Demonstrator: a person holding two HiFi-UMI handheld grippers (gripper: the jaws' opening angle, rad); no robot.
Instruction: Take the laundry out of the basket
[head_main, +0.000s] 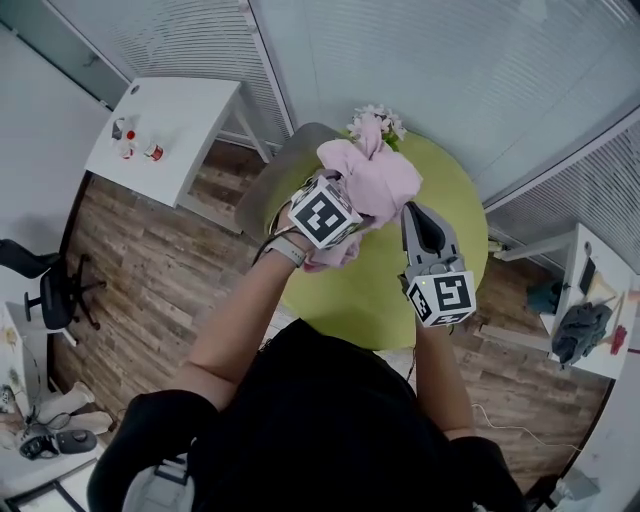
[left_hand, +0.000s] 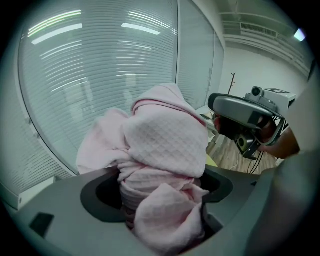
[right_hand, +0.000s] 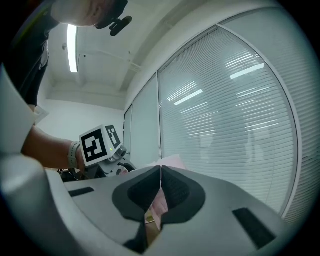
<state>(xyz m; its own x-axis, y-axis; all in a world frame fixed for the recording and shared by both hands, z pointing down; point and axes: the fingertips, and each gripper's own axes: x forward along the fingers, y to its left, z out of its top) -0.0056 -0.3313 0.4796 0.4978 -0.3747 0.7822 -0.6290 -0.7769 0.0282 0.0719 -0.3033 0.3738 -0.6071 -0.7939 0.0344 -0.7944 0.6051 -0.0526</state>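
A bundled pink waffle-weave cloth (head_main: 378, 178) hangs in the air over a lime-green round surface (head_main: 345, 290). My left gripper (head_main: 352, 203) is shut on it. In the left gripper view the pink cloth (left_hand: 165, 145) fills the wide gap between the jaws, and the left gripper (left_hand: 162, 192) is wrapped in its folds. My right gripper (head_main: 412, 212) stands just right of the bundle, pointing up. In the right gripper view the right gripper (right_hand: 161, 172) has its jaws shut tip to tip with nothing between them, and a bit of the pink cloth (right_hand: 170, 161) shows behind. No basket is in view.
A bunch of pale flowers (head_main: 375, 120) stands at the far side of the green surface, with a grey chair (head_main: 285, 160) beside it. A white table (head_main: 190, 110) stands far left, a black office chair (head_main: 50, 290) at the left edge. A white desk (head_main: 578, 260) with a dark cloth stands right.
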